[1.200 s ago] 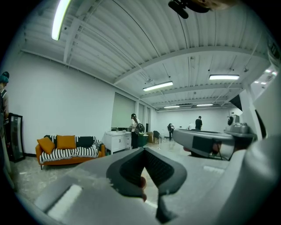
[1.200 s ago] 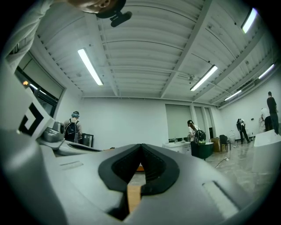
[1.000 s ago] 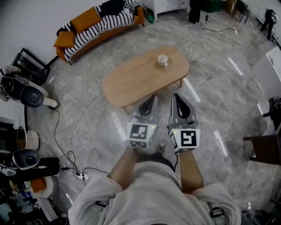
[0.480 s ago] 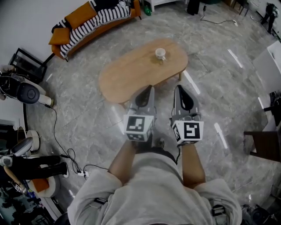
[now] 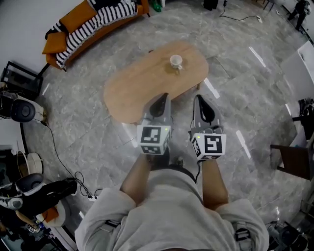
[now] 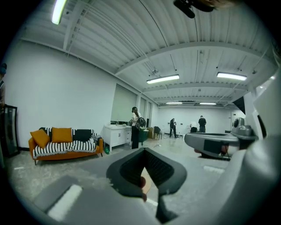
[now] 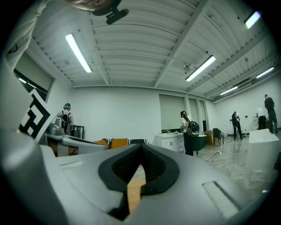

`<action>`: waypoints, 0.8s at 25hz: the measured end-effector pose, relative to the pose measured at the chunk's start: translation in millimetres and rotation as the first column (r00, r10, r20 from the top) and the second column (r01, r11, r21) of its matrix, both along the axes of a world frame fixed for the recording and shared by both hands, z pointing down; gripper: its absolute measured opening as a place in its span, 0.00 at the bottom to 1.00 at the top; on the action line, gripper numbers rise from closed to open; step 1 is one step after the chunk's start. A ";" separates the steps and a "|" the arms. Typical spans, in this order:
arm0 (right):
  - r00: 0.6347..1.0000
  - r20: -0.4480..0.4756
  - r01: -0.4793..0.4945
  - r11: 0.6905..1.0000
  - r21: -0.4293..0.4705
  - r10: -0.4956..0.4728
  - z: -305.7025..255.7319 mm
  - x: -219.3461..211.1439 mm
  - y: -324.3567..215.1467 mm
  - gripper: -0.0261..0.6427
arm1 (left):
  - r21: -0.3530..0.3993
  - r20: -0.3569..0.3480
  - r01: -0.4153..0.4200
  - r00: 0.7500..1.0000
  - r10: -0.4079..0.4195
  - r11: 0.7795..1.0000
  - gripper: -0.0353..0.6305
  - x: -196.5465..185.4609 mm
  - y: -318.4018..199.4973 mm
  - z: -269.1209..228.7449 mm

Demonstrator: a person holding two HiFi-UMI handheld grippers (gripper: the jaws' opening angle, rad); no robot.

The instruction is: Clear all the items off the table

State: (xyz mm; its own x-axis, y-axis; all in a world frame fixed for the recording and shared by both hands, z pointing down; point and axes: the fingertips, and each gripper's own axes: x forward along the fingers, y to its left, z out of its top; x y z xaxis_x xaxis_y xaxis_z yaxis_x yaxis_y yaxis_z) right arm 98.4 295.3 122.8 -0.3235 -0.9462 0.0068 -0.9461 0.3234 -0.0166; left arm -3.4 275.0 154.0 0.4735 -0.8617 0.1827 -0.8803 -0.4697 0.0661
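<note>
Grippers side by side near wooden table [image 5: 140, 86] bearing 1 cup [image 5: 176, 62], left gripper [image 5: 163, 97] and right gripper [image 5: 200, 98] closed, empty

The table [image 5: 147, 83] had a pale wooden top, smooth and matt. On it, the cup [image 5: 175, 62] looked like glazed white ceramic. Around the table, the floor [image 5: 98, 137] was grey veined stone, polished enough to throw back the ceiling lights in bright streaks. Beyond the table's far side, the sofa [image 5: 78, 18] wore orange upholstery cloth under a black-and-white striped fabric throw [image 5: 110, 14]. On the table's near side, the left gripper [image 5: 163, 96] and right gripper [image 5: 198, 98] had matt grey plastic shells. Their inner pads [image 6: 131, 169] were dark, finely textured and rubbery-looking. The person's shirt [image 5: 171, 215] was pale soft cloth.
</note>
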 end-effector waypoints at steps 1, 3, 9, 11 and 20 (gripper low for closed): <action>1.000 0.003 -0.002 1.000 -0.011 0.002 2.8 -1.5 -12.1 0.05 | -0.004 0.005 -0.005 1.000 0.005 1.000 0.08 -1.3 -11.2 2.0; 1.000 0.000 -0.011 1.000 -0.024 0.011 5.2 -5.8 -34.3 0.05 | -0.015 0.002 -0.019 1.000 0.019 1.000 0.08 -5.3 -31.8 5.3; 1.000 0.006 0.008 0.999 -0.049 -0.008 3.7 -36.6 -91.3 0.05 | -0.038 -0.023 -0.054 0.998 0.053 0.998 0.08 -26.0 -86.9 10.0; 1.000 0.007 0.020 0.998 -0.067 -0.020 3.4 -45.6 -107.1 0.05 | -0.039 -0.035 -0.063 0.997 0.062 0.997 0.08 -29.8 -100.5 9.1; 0.998 -0.050 0.039 0.997 -0.070 -0.042 -12.1 -90.2 -165.9 0.05 | -0.010 -0.064 -0.057 0.996 0.057 0.998 0.08 -72.7 -152.0 -4.9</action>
